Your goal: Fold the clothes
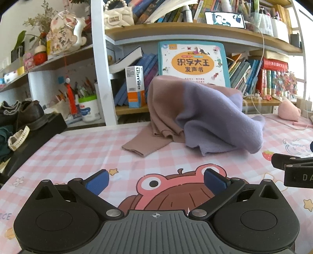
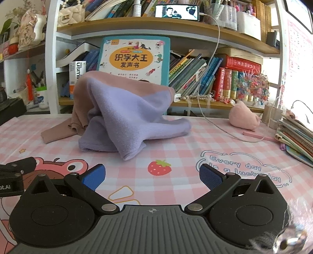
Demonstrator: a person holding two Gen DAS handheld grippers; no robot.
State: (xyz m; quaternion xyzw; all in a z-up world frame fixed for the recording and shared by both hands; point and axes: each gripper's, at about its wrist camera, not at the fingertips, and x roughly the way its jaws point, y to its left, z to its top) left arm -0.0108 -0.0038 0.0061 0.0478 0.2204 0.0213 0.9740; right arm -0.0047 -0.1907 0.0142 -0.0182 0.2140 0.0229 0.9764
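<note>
Both grippers, left (image 1: 155,180) and right (image 2: 152,175), hover spread wide and empty above the checked tablecloth (image 1: 88,152), the crumpled pink-and-lilac sweater (image 1: 199,115) lying well ahead of them

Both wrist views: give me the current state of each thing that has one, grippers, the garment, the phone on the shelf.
Left gripper: open, empty, short of the garment.
Right gripper: open, empty, short of the garment.
Sweater: unfolded, heaped in a crumpled mound on the checked tablecloth, pink sleeve trailing out flat.
Phone: screen on, cable plugged in.
Picture book: closed, standing upright behind the sweater.
</note>
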